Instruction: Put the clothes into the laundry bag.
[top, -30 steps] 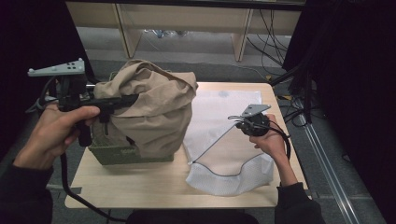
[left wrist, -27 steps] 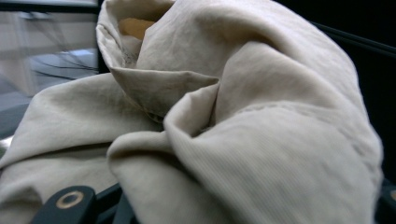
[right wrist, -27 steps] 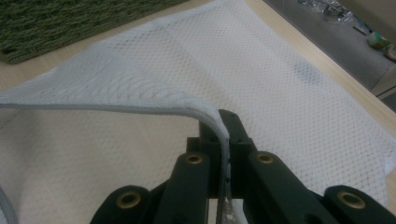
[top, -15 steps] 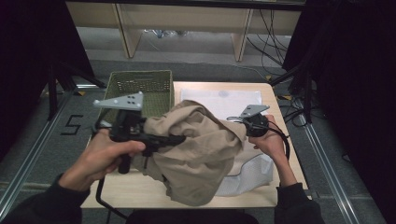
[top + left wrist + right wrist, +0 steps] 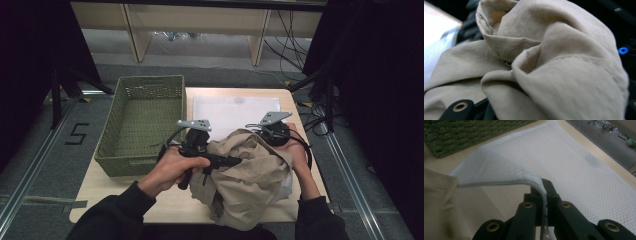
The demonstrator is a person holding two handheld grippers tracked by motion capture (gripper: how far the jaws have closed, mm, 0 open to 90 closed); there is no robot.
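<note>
A person sits at a wooden counter (image 5: 125, 192), holding a gripper in each hand. The left gripper (image 5: 235, 161) points right, its jaws buried in a crumpled beige garment (image 5: 250, 180) and clamped on a bunch of it. In the left gripper view the folds of this garment (image 5: 544, 67) crowd close to the camera and hide the jaw tips. The garment sits at the near right of the counter, lying partly over a white mesh bag (image 5: 230, 107) that is spread flat toward the far right.

The right gripper (image 5: 274, 135) is just behind the garment, on its far right side. In the right gripper view its jaws are together, pinching the bound edge of the mesh bag (image 5: 584, 170) and lifting that top layer off the layer below, so the mouth gapes. A corner of the garment (image 5: 436, 202) shows blurred at the left of that view.

An empty green woven basket (image 5: 107, 150) stands on the left of the counter, touching the bag's left edge.
</note>
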